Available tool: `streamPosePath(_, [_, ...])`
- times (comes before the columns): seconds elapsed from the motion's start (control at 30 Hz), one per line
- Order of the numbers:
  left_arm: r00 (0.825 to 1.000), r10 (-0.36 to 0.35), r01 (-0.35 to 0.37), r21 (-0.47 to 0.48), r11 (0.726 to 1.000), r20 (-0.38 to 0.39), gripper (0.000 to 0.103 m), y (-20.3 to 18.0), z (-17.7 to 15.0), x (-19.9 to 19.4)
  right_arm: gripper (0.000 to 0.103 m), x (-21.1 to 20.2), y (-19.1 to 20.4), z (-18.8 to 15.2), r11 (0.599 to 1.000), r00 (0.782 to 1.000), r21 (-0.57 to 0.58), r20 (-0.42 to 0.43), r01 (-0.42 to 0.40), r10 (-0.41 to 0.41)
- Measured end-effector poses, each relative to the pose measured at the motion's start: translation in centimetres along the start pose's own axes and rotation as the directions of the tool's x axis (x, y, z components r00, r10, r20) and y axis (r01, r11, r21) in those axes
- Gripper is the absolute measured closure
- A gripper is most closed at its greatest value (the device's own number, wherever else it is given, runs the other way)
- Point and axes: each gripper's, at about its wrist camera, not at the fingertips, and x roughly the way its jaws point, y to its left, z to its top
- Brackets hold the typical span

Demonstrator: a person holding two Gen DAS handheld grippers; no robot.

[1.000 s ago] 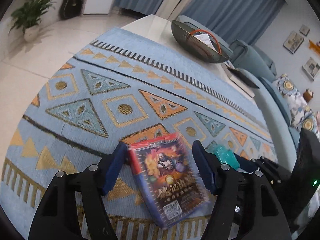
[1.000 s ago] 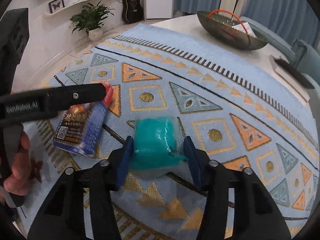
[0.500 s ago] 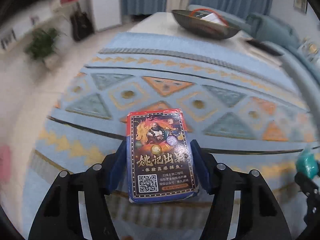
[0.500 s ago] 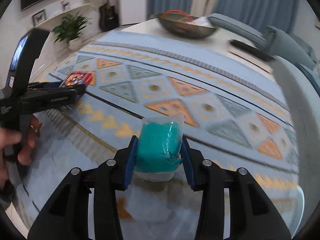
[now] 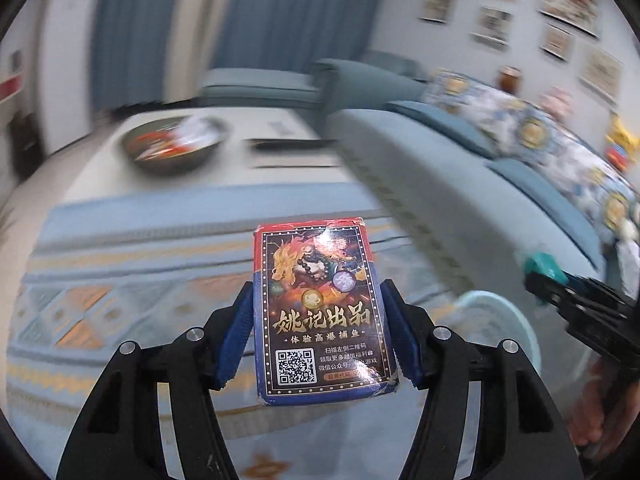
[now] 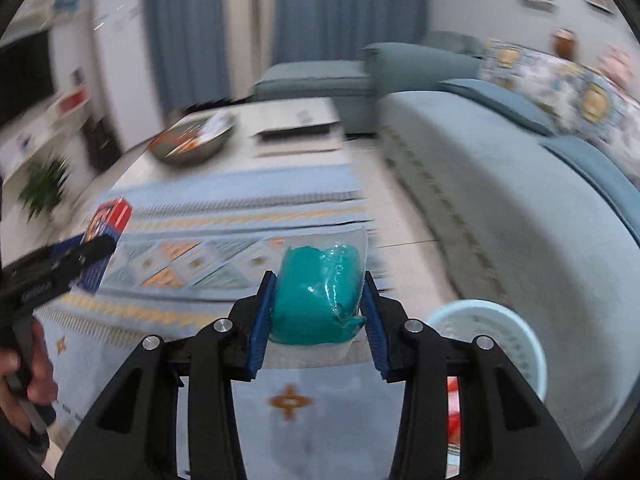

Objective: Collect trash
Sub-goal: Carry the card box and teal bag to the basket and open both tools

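Observation:
My left gripper (image 5: 320, 320) is shut on a red and blue card box (image 5: 320, 308) with a QR code, held upright above the rug. It also shows at the left of the right wrist view (image 6: 106, 232). My right gripper (image 6: 318, 304) is shut on a teal wad in a clear plastic wrapper (image 6: 320, 292); the wad shows at the right in the left wrist view (image 5: 542, 264). A pale blue slotted bin (image 6: 500, 332) stands on the floor, below and right of the right gripper, with something red inside; it also shows in the left wrist view (image 5: 516, 320).
A grey-blue sofa (image 6: 520, 200) runs along the right. A blue patterned rug (image 5: 120, 280) covers the floor. A low pale table (image 6: 296, 120) behind it carries a dark bowl (image 6: 192, 144). A potted plant (image 6: 44, 188) stands at the far left.
Both grippers have lifted off the rug with their loads and swung right toward the sofa. The pale blue bin has come into view.

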Motion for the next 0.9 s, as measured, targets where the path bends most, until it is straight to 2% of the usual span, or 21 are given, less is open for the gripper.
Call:
streamPosePath(0.13, [0.99, -0.134, 0.136, 0.059, 0.989, -0.042, 0.043, -6.4, 2.2, 2.1, 0.065, -0.8, -5.9, -0.5, 0.989, 0.997, 0.121, 0.01, 0.08, -0.081])
streamPosePath(0.37, [0.962, -0.243, 0.261, 0.169, 0.95, -0.122, 0.043, -16.1, 2.6, 6.8, 0.065, 0.3, -13.7, -2.9, 0.946, 0.985, 0.274, -0.067, 0.174, -0.162])
streamPosePath(0.43, [0.945, -0.272, 0.303, 0.175, 0.937, -0.18, 0.043, -18.6, 2.0, 9.2, 0.064, 1.1, -15.1, -3.6, 0.932, 0.977, 0.297, -0.114, 0.208, -0.181])
streamPosePath(0.57, [0.925, -0.262, 0.327, 0.225, 0.918, -0.275, 0.043, -22.1, -0.3, 13.3, 0.063, 3.5, -18.9, -5.8, 0.9, 0.957, 0.362, -0.243, 0.242, -0.16])
streamPosePath(0.67, [0.909, -0.259, 0.354, 0.277, 0.893, -0.326, 0.042, -23.9, -1.9, 15.1, 0.061, 4.5, -20.2, -6.9, 0.887, 0.935, 0.355, -0.297, 0.295, -0.192])
streamPosePath(0.7, [0.906, -0.248, 0.356, 0.3, 0.885, -0.344, 0.041, -24.5, -2.6, 15.7, 0.059, 4.8, -20.5, -7.1, 0.884, 0.932, 0.361, -0.31, 0.297, -0.187])
streamPosePath(0.73, [0.902, -0.246, 0.361, 0.306, 0.881, -0.356, 0.04, -24.8, -3.0, 16.1, 0.051, 5.1, -20.9, -7.4, 0.877, 0.928, 0.373, -0.326, 0.303, -0.182])
streamPosePath(0.77, [0.898, -0.245, 0.363, 0.302, 0.881, -0.365, 0.032, -25.0, -3.3, 16.5, 0.043, 5.1, -21.1, -7.5, 0.871, 0.924, 0.378, -0.332, 0.313, -0.188])
streamPosePath(0.83, [0.907, -0.235, 0.347, 0.303, 0.888, -0.35, 0.026, -24.5, -3.6, 16.4, 0.041, 4.8, -21.6, -7.5, 0.865, 0.922, 0.381, -0.327, 0.328, -0.205])
streamPosePath(0.9, [0.914, -0.231, 0.338, 0.31, 0.889, -0.334, 0.025, -24.1, -3.6, 15.9, 0.041, 4.3, -21.4, -7.2, 0.866, 0.926, 0.377, -0.308, 0.328, -0.216])
